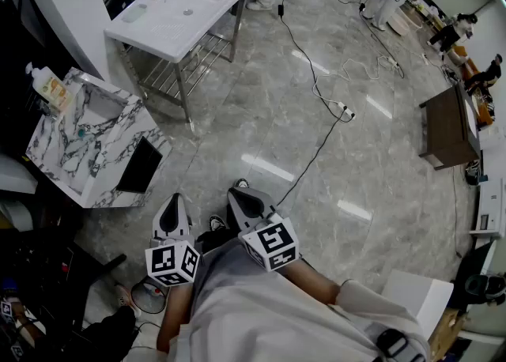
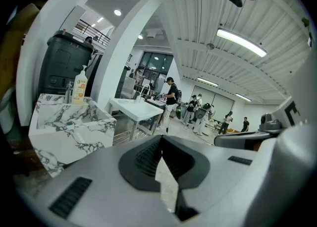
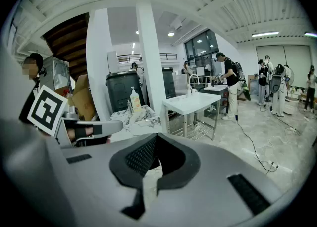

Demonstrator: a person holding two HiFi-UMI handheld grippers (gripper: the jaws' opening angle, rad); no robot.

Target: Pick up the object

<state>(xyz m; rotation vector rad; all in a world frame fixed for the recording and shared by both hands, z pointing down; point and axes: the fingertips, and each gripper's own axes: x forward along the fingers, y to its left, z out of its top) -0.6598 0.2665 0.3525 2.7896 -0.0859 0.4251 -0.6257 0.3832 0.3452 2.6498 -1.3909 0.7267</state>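
Both grippers are held low and close to the person's body, above a grey marble-look floor. My left gripper (image 1: 175, 197) (image 2: 162, 139) has its jaws together with nothing between them. My right gripper (image 1: 238, 190) (image 3: 156, 137) is likewise shut and empty. Ahead to the left stands a marble-patterned basin (image 1: 87, 143) (image 2: 74, 127) (image 3: 136, 117) with a pump bottle (image 1: 49, 88) (image 2: 79, 89) (image 3: 133, 101) on its back edge. Neither gripper is near either of them. I cannot tell which object the task means.
A white sink table (image 1: 178, 9) (image 2: 136, 109) (image 3: 193, 103) with a wire shelf stands beyond the basin. A black cable (image 1: 316, 84) crosses the floor. A brown cabinet (image 1: 447, 127) is at the right, a white box (image 1: 415, 297) at lower right, and people stand at the far end.
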